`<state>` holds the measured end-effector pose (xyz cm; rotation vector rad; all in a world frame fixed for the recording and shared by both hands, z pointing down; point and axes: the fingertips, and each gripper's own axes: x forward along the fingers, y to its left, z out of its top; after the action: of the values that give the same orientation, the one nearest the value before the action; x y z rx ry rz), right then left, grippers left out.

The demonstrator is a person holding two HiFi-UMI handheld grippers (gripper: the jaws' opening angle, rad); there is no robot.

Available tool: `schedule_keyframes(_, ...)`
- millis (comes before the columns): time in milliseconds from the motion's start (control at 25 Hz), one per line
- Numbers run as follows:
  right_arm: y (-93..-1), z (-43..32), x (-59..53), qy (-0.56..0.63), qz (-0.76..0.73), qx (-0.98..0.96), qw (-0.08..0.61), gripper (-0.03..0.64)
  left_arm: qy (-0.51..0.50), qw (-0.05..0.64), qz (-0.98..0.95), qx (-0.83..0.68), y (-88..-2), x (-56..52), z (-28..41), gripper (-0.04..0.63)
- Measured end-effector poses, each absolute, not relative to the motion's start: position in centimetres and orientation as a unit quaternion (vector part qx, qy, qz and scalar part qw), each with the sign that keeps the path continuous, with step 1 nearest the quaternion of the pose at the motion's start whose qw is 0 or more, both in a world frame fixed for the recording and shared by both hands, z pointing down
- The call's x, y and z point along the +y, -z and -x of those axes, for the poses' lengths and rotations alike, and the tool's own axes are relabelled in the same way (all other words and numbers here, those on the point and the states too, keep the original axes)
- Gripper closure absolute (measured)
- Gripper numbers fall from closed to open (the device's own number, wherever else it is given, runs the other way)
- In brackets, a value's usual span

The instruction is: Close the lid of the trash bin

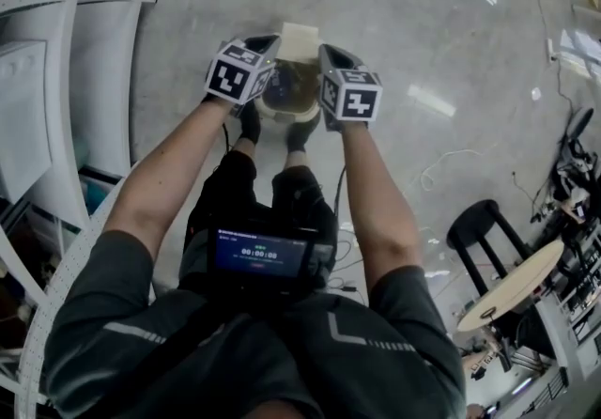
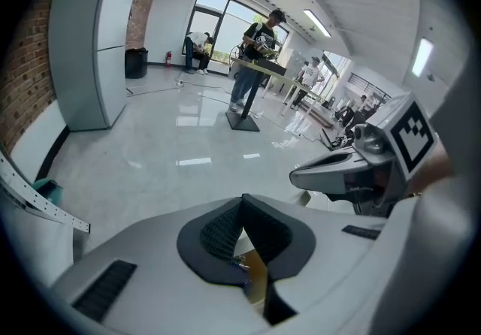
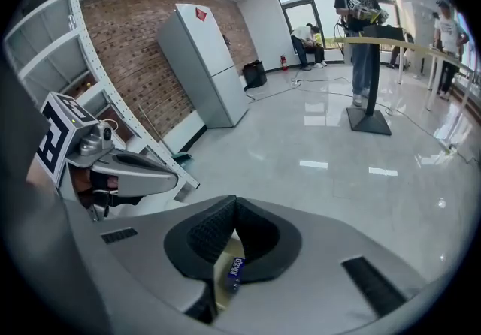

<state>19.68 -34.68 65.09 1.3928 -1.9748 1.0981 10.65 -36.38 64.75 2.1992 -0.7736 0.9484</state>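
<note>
From the head view, a small white trash bin (image 1: 289, 96) stands on the floor just past the person's feet. Its pale lid (image 1: 300, 38) is tipped up at the far side, and brownish contents show inside. My left gripper (image 1: 270, 44) hovers over the bin's left rim and my right gripper (image 1: 327, 53) over its right rim. In the left gripper view the left gripper (image 2: 242, 202) has its dark pads together with nothing between them. The right gripper (image 3: 234, 202) looks the same in its own view. A sliver of the bin's inside (image 3: 225, 281) shows beneath those jaws.
A white perforated shelf frame (image 1: 56, 79) stands to the left. To the right are a black stool (image 1: 479, 225), a round wooden table (image 1: 521, 286) and a loose cable (image 1: 441, 163). A grey fridge (image 3: 203, 63) and a person at a standing desk (image 2: 255, 55) are farther off.
</note>
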Motion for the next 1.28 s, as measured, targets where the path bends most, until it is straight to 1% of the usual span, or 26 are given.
schedule_keyframes(120, -65.3, -19.4, -34.1, -0.408, -0.506, -0.72, 0.244, 0.606, -0.362, 0.325, -0.827, -0.283, -64.8, -35.5, -10.6, 0.601)
schedule_keyframes(320, -65.1, -19.3, -32.4, -0.408, -0.504, -0.719, 0.25, 0.606, -0.378, 0.318, -0.825, -0.274, -64.9, -33.6, -10.3, 0.601)
schedule_keyframes(520, -67.4, -18.8, -29.9, -0.421, -0.491, -0.714, 0.27, 0.606, -0.393, 0.32, -0.822, -0.258, -67.4, -31.3, -9.7, 0.601)
schedule_keyframes(760, -70.6, -18.9, -27.2, -0.442, -0.472, -0.704, 0.294, 0.606, -0.408, 0.351, -0.803, -0.257, -70.6, -28.7, -9.5, 0.601)
schedule_keyframes(960, -72.2, -18.2, -24.3, -0.474, -0.47, -0.689, 0.284, 0.606, -0.402, 0.394, -0.781, -0.27, -72.2, -26.3, -8.5, 0.601)
schedule_keyframes(1280, -75.1, -16.9, -20.1, -0.487, -0.441, -0.68, 0.326, 0.606, -0.419, 0.428, -0.754, -0.268, -75.7, -22.3, -7.2, 0.601)
